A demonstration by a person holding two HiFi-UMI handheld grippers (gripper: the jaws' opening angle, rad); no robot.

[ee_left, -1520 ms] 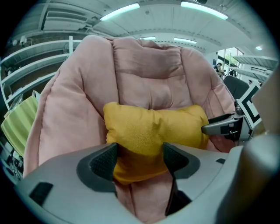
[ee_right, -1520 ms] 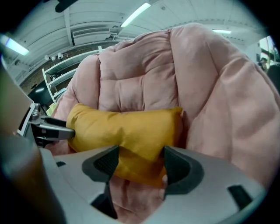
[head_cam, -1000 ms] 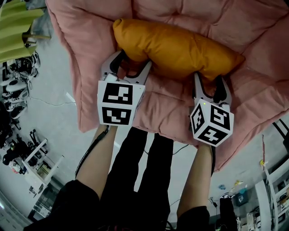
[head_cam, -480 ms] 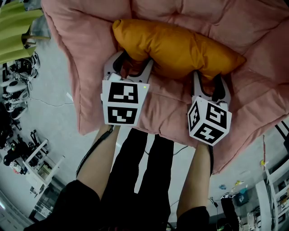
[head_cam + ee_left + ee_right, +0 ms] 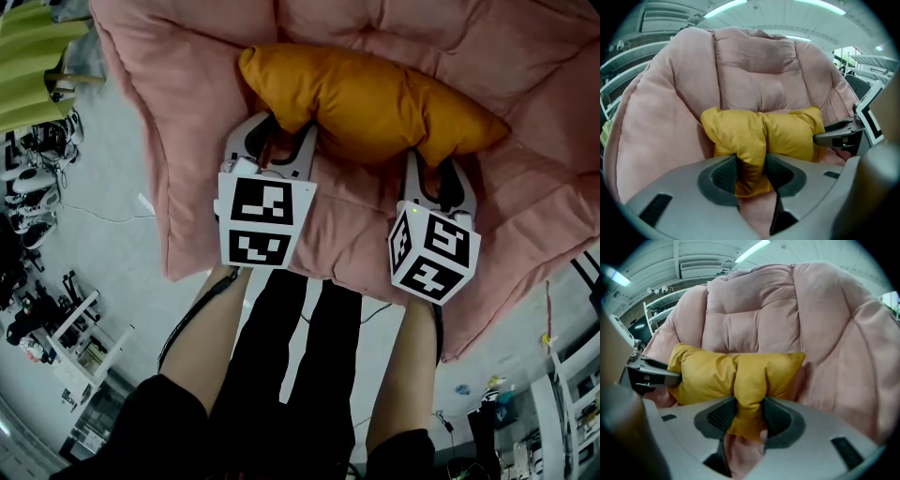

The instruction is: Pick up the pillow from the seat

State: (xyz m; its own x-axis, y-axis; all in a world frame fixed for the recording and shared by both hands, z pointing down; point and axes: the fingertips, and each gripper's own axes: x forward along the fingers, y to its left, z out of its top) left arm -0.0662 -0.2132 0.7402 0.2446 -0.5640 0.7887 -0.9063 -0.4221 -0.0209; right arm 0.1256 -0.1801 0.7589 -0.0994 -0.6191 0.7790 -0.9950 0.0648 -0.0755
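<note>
A mustard-yellow pillow point(image 5: 370, 98) lies across the pink padded seat point(image 5: 187, 122). My left gripper point(image 5: 278, 131) has just been closing and is shut on the pillow's near edge toward its left end; in the left gripper view the fabric point(image 5: 750, 154) bulges pinched between the dark pads. My right gripper point(image 5: 433, 161) has also just been closing and is shut on the near edge toward the right end, with the pillow point(image 5: 745, 380) squeezed between its pads. Each gripper shows at the side of the other's view.
The pink cushion's high back point(image 5: 754, 70) rises behind the pillow. A yellow-green slatted thing point(image 5: 33, 66) stands at the upper left. Grey floor with cables point(image 5: 103, 211) and cluttered racks point(image 5: 56, 319) lies to the left. The person's legs point(image 5: 291, 356) stand below the grippers.
Both grippers' jaws have closed in on the pillow's near edge, which now bunches between them. The left gripper has edged slightly right and forward; the right one has stayed put.
</note>
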